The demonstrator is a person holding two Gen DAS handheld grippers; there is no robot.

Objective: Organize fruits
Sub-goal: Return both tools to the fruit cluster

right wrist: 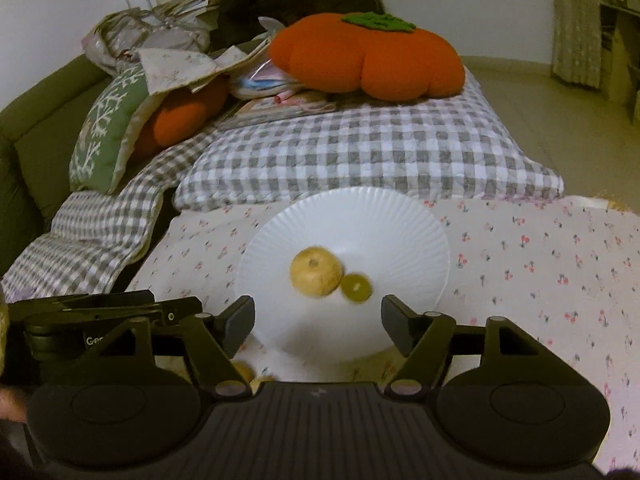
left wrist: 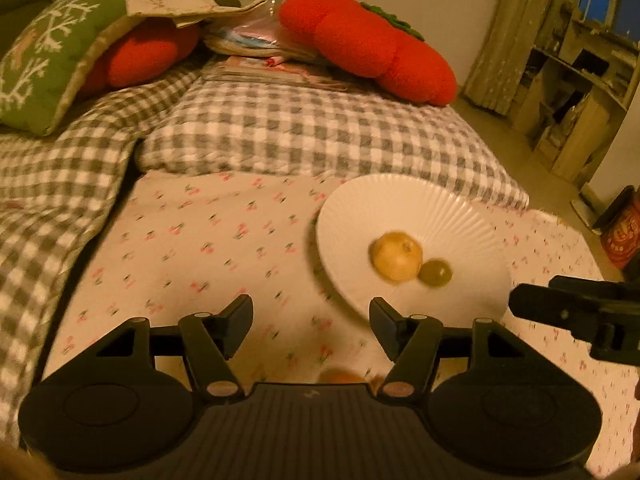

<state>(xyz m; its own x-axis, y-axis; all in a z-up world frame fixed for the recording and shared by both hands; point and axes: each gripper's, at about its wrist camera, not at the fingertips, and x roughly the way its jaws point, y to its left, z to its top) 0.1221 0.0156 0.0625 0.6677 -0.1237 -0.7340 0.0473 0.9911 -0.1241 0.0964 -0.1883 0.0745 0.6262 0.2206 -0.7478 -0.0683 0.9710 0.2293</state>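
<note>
Fruits closest to me are barely readable: an orange blur [left wrist: 343,377] peeks over the body of my left gripper [left wrist: 311,322], and a yellowish lump [right wrist: 243,372] sits low beside the inner arm of my right gripper [right wrist: 318,322]; I cannot tell what either is. Both grippers stand apart with nothing between the pads, held over the cherry-print sheet [left wrist: 200,240] of the bed. From the left view my right gripper pokes in at the right edge. Just past the fingertips lies the white ribbed plate [right wrist: 360,216], and on it a tan round fruit [right wrist: 316,271] touches a smaller green one [right wrist: 355,287]. Beyond the plate a grey checked quilt [right wrist: 360,152] is folded across the bed, with an orange persimmon-shaped cushion [right wrist: 366,56] on top and a green snowflake pillow [right wrist: 108,132] to the left.
</note>
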